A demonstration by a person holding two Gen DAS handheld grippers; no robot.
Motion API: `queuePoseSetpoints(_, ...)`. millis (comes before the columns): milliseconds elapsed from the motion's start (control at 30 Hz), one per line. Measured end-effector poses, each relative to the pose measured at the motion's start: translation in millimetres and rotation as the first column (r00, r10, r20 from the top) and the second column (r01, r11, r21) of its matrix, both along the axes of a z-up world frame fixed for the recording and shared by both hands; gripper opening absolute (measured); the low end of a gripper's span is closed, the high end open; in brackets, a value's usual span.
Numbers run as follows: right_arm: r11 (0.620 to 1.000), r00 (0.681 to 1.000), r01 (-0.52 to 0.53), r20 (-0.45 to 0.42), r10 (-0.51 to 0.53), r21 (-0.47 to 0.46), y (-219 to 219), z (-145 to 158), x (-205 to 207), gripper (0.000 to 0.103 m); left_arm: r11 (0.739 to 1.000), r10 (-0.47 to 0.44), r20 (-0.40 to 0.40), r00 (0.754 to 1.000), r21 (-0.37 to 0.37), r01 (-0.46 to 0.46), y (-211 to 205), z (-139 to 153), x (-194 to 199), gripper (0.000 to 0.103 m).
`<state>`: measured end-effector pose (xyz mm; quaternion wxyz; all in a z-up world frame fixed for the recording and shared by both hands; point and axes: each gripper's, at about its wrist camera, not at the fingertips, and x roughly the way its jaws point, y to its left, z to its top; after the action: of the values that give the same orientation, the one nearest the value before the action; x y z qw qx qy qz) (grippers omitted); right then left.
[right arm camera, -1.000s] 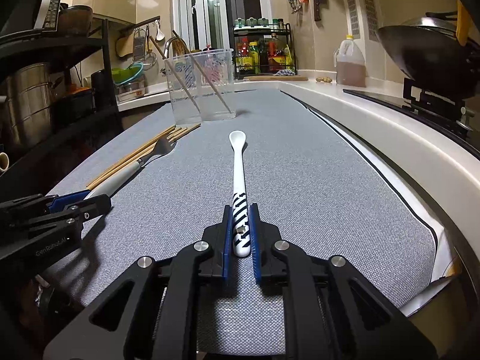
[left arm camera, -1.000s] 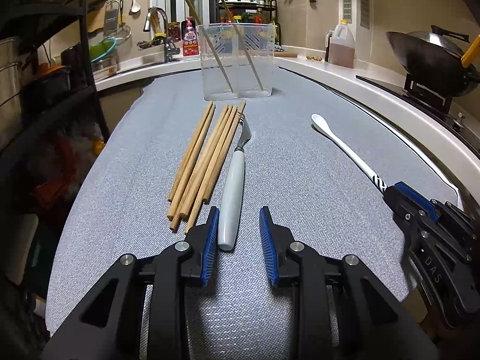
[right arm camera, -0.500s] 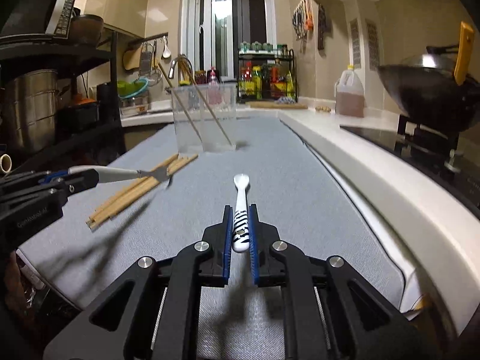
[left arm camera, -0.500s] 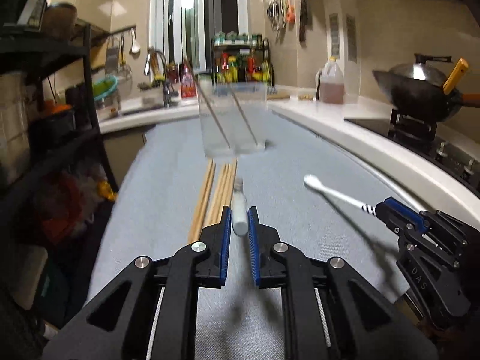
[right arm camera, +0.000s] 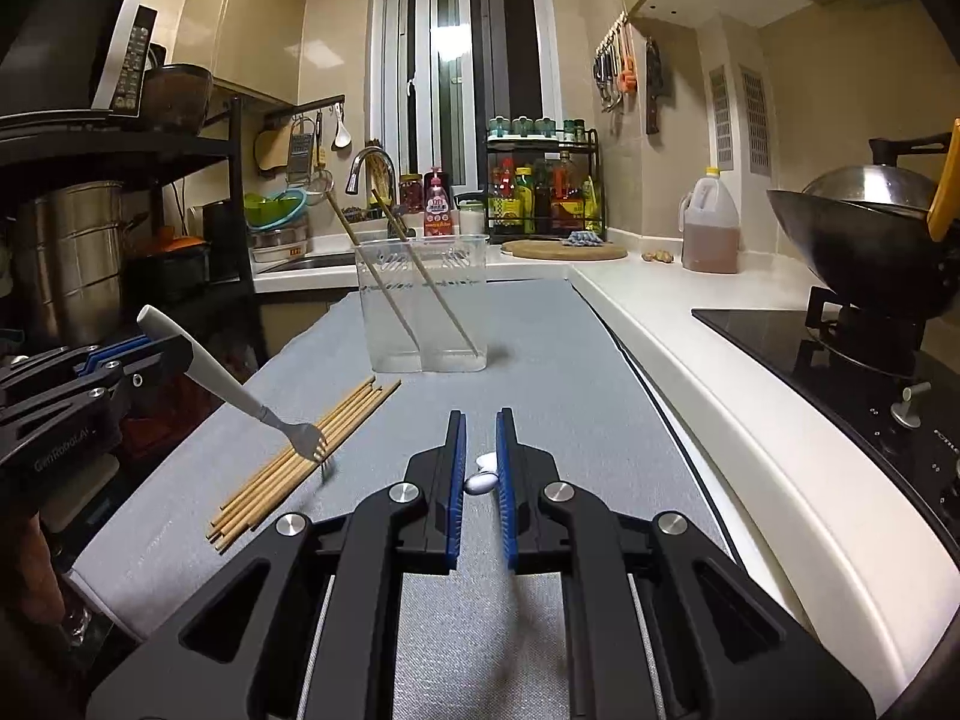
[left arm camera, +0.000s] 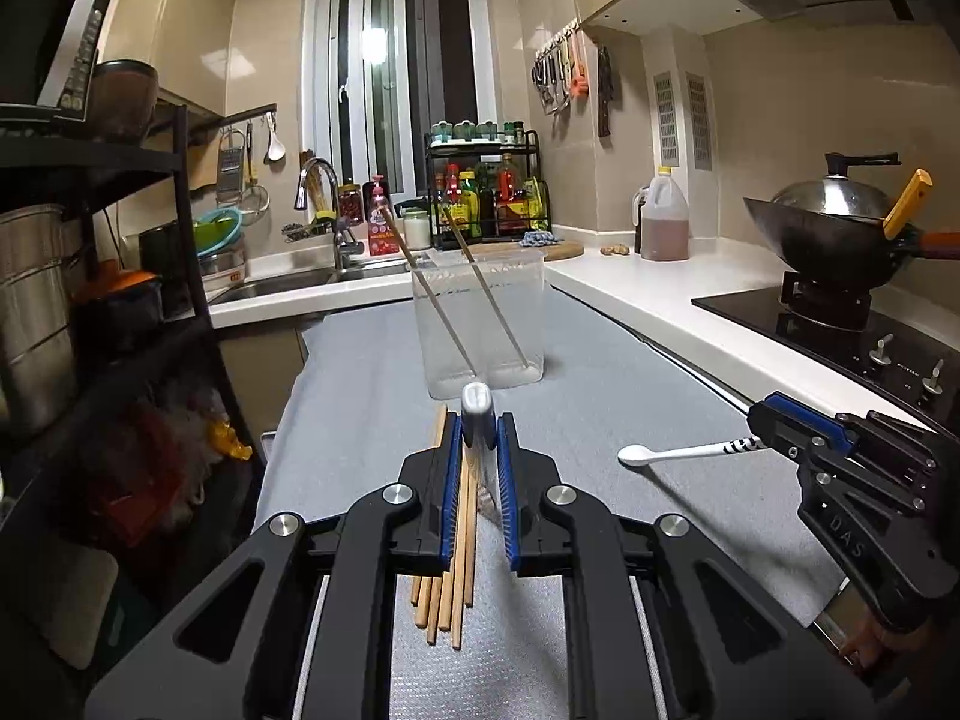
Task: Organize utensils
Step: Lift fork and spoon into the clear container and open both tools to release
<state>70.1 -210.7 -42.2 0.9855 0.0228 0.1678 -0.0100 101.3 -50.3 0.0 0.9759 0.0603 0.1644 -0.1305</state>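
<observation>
- The clear container (left arm camera: 480, 324) stood on the grey mat (left arm camera: 600, 420), two chopsticks inside
- The left gripper (left arm camera: 478, 450) clamped the fork (right arm camera: 240, 399) by its handle, tines hanging over loose chopsticks (right arm camera: 300, 462)
- The right gripper (right arm camera: 478, 468) pinched the spoon (left arm camera: 678, 453) by its handle, bowl raised

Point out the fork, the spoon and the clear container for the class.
fork (right arm camera: 240, 399), right wrist view, on its white handle.
spoon (left arm camera: 672, 453), left wrist view, on its white stem.
clear container (right arm camera: 420, 300), right wrist view, on its front wall.
</observation>
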Motion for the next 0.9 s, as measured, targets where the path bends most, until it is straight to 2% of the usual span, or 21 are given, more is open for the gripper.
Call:
queuePoseSetpoints(200,1.000,1.000,-0.011,-0.002,0.011,0.002,0.1,12.3,6.2,0.010,1.000,-0.022,0.002,1.000,0.012,0.022,-0.4,15.6,3.9,0.012)
queuePoseSetpoints(400,0.999,0.999,-0.025,-0.037,0.026,0.033,-5.7,30.8,18.3,0.010,1.000,-0.025,-0.052,0.998,-0.018,0.024,9.7,36.6,13.4,0.012)
queuePoseSetpoints(600,0.998,0.998,-0.049,-0.031,0.050,0.030,-9.2,54.9,29.3,0.010,0.996,-0.040,-0.115,0.993,-0.079,0.031,26.9,60.9,29.3,0.012)
queuePoseSetpoints(900,0.996,0.996,-0.079,-0.045,0.080,0.031,-6.9,75.4,38.5,0.008,0.996,-0.043,-0.155,0.987,-0.088,0.029,34.7,78.6,41.0,0.012)
